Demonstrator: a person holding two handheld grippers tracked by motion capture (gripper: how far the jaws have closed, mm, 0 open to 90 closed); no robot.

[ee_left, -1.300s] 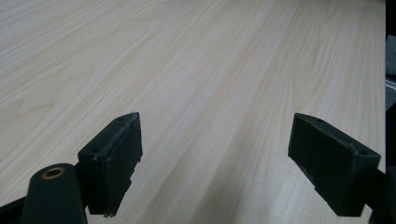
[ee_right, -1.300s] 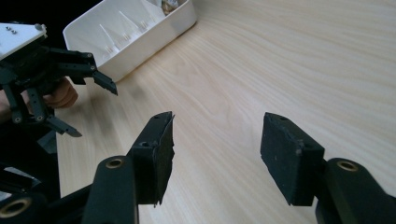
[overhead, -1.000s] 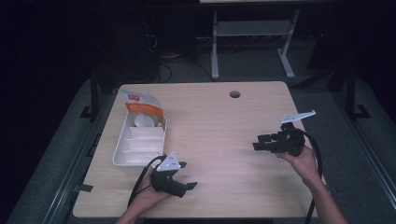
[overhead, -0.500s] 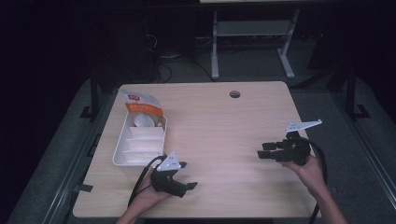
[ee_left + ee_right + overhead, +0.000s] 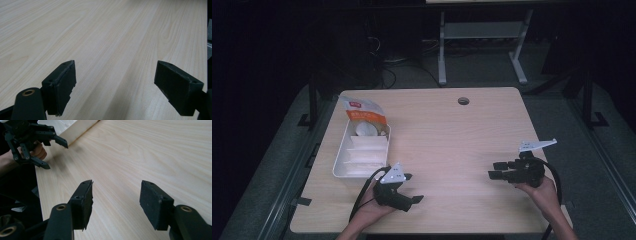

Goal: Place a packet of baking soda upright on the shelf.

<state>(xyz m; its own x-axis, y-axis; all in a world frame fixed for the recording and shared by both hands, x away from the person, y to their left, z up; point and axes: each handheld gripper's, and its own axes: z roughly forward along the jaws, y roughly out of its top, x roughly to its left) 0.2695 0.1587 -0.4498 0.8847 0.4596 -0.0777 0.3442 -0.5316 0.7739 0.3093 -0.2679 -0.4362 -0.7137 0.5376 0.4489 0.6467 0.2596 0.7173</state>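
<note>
Both grippers idle near table [image 5: 452,130] edge: left gripper [image 5: 412,192] jaws wide, empty; right gripper [image 5: 494,172] jaws wide, empty too. White tray [image 5: 343,159] w/ orange-white pouch [image 5: 362,114] sits far left, just beyond left gripper, untouched. Looks like nothing started yet; all handling left.

A round cable hole [image 5: 463,101] sits near the far edge of the light wooden table [image 5: 452,135].
</note>
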